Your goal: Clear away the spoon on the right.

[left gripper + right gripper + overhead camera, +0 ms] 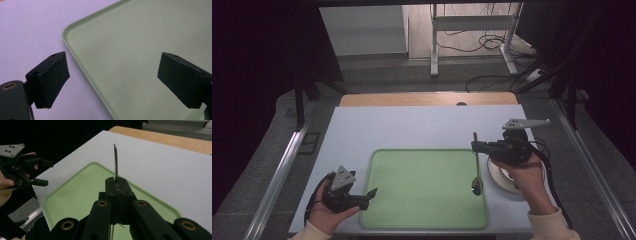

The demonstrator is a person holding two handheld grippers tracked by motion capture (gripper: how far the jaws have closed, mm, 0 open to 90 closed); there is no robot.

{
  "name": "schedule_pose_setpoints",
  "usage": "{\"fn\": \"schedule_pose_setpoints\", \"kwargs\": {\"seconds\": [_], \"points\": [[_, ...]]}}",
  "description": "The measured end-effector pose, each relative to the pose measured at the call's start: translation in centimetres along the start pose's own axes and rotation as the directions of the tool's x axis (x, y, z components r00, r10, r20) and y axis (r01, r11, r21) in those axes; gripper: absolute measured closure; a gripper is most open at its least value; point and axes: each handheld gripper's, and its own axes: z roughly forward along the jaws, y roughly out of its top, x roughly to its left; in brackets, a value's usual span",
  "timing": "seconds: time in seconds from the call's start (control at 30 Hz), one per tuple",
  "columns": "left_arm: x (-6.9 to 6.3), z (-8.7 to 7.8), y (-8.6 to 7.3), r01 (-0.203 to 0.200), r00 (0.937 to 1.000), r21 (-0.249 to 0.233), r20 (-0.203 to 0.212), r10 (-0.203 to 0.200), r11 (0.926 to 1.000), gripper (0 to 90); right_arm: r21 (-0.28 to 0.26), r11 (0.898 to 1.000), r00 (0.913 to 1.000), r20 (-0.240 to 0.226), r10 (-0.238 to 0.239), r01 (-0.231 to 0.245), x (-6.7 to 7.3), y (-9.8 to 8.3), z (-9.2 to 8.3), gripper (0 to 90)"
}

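The place looked like a lab or recording studio: black curtains (267, 60) closed in both sides, loose cables (492, 42) lay across the floor beneath a metal-legged stand (472, 22), and aluminium rails (277, 175) flanked the white-topped bench (412, 125).

A tray (427, 220) lies on the worktop (412, 125), toward its near edge and roughly centred. A plate (502, 176) sits on the worktop just beside the tray's right rim. The right tongs (475, 145) hang above the tray's far right corner, clamped on a spoon (475, 170) whose bowl hangs over the tray's right side. The left tongs (371, 196), jaws apart, sit at the tray's near left corner, one jaw over the worktop, one over the tray.
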Motion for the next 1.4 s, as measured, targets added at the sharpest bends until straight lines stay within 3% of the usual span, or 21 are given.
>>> {"fn": "schedule_pose_setpoints", "kwargs": {"seconds": [0.57, 0.93, 1.4], "points": [[0.0, 0.0, 0.0, 0.000, 1.0000, 0.001, 0.001, 0.000, 1.0000, 10.0, 0.028, 0.999, 0.9993, -0.024, 0.027, -0.027, 1.6, -0.2, 2.9, 88.3], [0.0, 0.0, 0.0, 0.000, 1.0000, 0.004, 0.002, 0.000, 1.0000, 10.0, 0.097, 0.995, 0.9994, 0.009, 0.032, -0.033, 1.5, -1.0, 5.5, 88.1], [-0.1, 0.0, 0.0, -0.003, 1.0000, 0.006, 0.005, 0.003, 1.0000, 10.0, 0.201, 0.979, 0.9977, 0.063, 0.024, -0.036, 0.9, -2.4, 8.1, 88.1]]}}
